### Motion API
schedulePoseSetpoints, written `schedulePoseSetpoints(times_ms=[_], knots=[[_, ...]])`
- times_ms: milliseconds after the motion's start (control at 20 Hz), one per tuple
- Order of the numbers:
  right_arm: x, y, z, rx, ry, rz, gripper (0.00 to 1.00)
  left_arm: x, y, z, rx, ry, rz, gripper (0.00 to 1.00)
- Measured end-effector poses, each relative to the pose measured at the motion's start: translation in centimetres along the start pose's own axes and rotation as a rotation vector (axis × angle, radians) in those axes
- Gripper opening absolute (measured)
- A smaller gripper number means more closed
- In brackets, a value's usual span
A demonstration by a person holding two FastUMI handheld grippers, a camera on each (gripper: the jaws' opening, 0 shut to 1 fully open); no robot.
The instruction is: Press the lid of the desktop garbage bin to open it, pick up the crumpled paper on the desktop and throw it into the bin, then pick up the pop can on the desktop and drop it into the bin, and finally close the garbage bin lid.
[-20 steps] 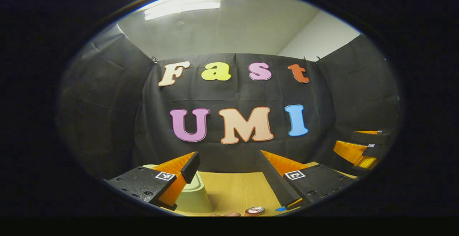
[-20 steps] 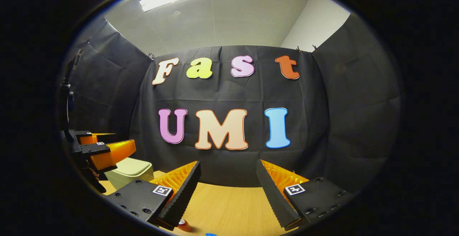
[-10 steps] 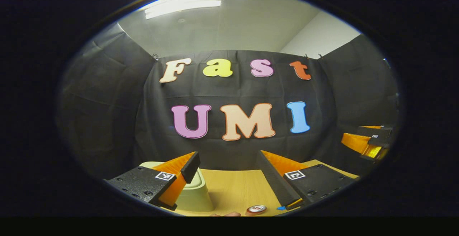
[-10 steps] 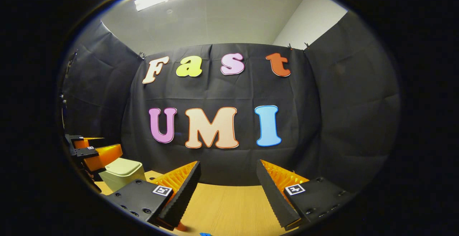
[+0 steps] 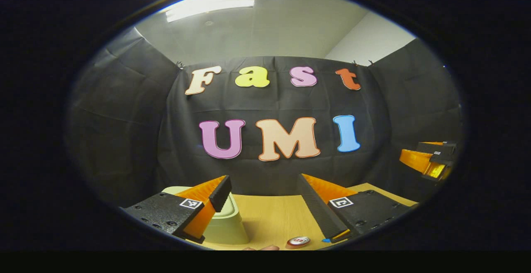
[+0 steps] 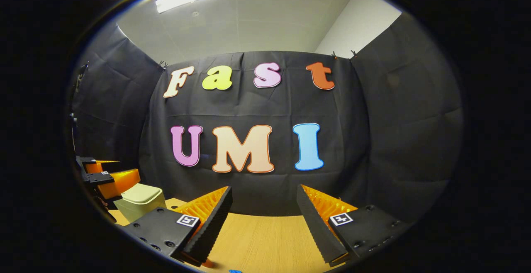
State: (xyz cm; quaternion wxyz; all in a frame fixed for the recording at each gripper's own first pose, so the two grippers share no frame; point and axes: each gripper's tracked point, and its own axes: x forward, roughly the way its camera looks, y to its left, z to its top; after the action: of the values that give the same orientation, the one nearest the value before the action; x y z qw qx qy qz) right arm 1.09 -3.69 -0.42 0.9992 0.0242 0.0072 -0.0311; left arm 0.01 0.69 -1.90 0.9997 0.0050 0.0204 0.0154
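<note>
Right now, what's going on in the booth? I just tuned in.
A person holds a gripper in each hand above a wooden desk. Both the left gripper and the right gripper are open and hold nothing. The garbage bin stands at the left with its lid down, the left gripper just beside it. The pop can's top shows near the desk's front edge. Nothing looks binned yet.

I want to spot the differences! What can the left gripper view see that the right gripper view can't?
Left gripper view: the pop can, its round top low on the table, and the right gripper far off to the side. Right gripper view: the left gripper by the bin, whose lid looks closed. Both: the bin, the wooden table, and open jaws in front.
</note>
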Motion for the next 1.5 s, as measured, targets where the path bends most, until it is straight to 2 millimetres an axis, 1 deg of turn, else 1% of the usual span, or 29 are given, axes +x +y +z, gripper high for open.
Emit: schedulePoseSetpoints(times_ms=[200,500,550,650,700,750,800,850,900,950,1000,1050,1100,1150,1200,1250,1350,1400,1500], knots=[[0.0,-0.1,0.0,0.002,-0.001,-0.003,0.98,-0.1,0.4,0.3,0.009,-0.005,0.012,0.95],[-0.2,0.4,0.0,-0.001,-0.006,0.005,0.98,-0.6,1.4,0.4,0.005,-0.008,0.035,0.96],[-0.2,0.5,0.0,-0.001,-0.006,0.007,0.98,-0.6,1.6,0.4,0.007,-0.009,0.038,0.93],[-0.3,0.6,-0.1,0.0,-0.006,0.008,0.98,-0.9,1.7,0.3,0.014,-0.004,0.042,0.85],[-0.3,0.7,-0.3,0.0,-0.005,0.01,0.98,-1.0,1.6,0.3,0.017,-0.001,0.041,0.8],[-0.2,0.8,-0.3,0.001,-0.004,0.012,0.98,-1.0,1.6,0.2,0.019,0.0,0.04,0.67],[-0.3,0.8,-0.4,0.0,-0.003,0.013,0.98,-1.0,1.5,0.2,0.019,-0.001,0.037,0.63],[-0.2,0.8,-0.4,-0.002,-0.001,0.015,0.98,-1.1,1.5,0.3,0.022,-0.004,0.039,0.61],[-0.2,0.8,-0.5,-0.004,0.0,0.017,0.98,-1.1,1.6,0.7,0.024,-0.011,0.039,0.52],[-0.2,0.9,-0.5,-0.006,0.0,0.017,0.98,-1.0,1.5,0.6,0.021,-0.013,0.031,0.47],[-0.2,0.7,-0.4,-0.006,-0.002,0.012,0.98,-1.0,1.6,0.7,0.013,-0.012,0.034,0.35],[-0.1,0.6,-0.4,-0.004,-0.004,0.01,0.98,-1.1,2.3,0.7,0.006,-0.015,0.053,0.22],[-0.2,0.8,-0.3,-0.002,-0.003,0.011,0.98,-1.1,2.7,0.8,-0.006,-0.019,0.056,0.1],[0.0,0.8,-0.3,0.0,-0.004,0.011,0.98,-1.0,2.9,0.6,-0.01,-0.013,0.066,0.01],[0.1,0.9,-0.4,0.0,-0.005,0.012,0.98,-1.0,3.5,0.2,-0.005,0.002,0.08,0.04],[0.3,1.0,-0.4,-0.002,-0.003,0.012,0.98,-1.0,4.1,-0.6,0.004,0.023,0.095,0.06],[0.5,1.2,-0.7,-0.003,0.006,0.01,0.98,-0.9,5.5,-1.6,0.013,0.058,0.127,0.01],[0.6,1.5,-0.9,-0.001,0.011,0.012,0.98,-0.9,5.8,-1.9,0.011,0.068,0.135,0.07],[0.7,1.9,-1.0,-0.004,0.017,0.015,0.98,-0.8,7.1,-2.5,0.016,0.08,0.162,0.03]])
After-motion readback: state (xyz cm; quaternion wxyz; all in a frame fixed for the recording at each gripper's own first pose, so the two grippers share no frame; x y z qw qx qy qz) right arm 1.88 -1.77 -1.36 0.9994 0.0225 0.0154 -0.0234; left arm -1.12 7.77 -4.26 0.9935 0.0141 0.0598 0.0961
